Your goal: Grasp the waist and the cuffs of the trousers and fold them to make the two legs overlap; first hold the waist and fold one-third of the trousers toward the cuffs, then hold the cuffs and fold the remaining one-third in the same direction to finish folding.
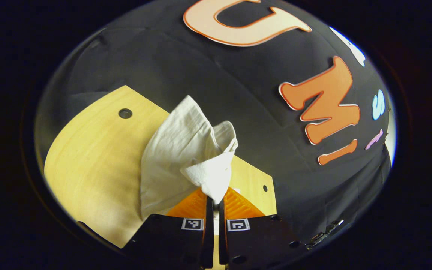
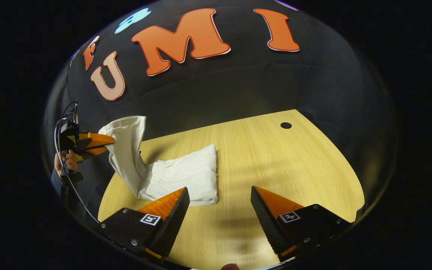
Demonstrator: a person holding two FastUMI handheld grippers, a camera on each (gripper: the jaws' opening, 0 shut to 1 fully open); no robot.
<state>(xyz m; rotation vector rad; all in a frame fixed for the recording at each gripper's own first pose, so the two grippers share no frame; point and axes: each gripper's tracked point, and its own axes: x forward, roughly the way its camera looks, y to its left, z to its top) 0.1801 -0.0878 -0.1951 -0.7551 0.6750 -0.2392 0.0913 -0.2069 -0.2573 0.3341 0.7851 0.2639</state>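
Hand: at the far left of the right gripper view, a person's hand point(image 2: 66, 160) holds the left gripper point(image 2: 105, 143) up off the table, with a cable looping down from it.
Left gripper fingers: in the left gripper view the two fingers point(image 1: 205, 204) are pressed together on a bunched corner of the trousers point(image 1: 180, 157), with only a thin slit between them.
Trousers: pale, off-white cloth. One end is lifted by the left gripper and hangs down in a tilted band; the rest lies folded flat on the table point(image 2: 276, 165), on its left part, as the right gripper view shows it point(image 2: 186, 174).
Lifted end: whether it is the waist or the cuffs, I cannot tell.
Table: light wood, rounded edge, with a small dark hole point(image 2: 285, 125) near its far right side, well apart from the trousers.
Right gripper: right gripper point(image 2: 219, 200) is above the near edge of the table, its fingers spread wide with bare wood between them; its left finger stands just in front of the folded cloth, though touching or not I cannot tell.
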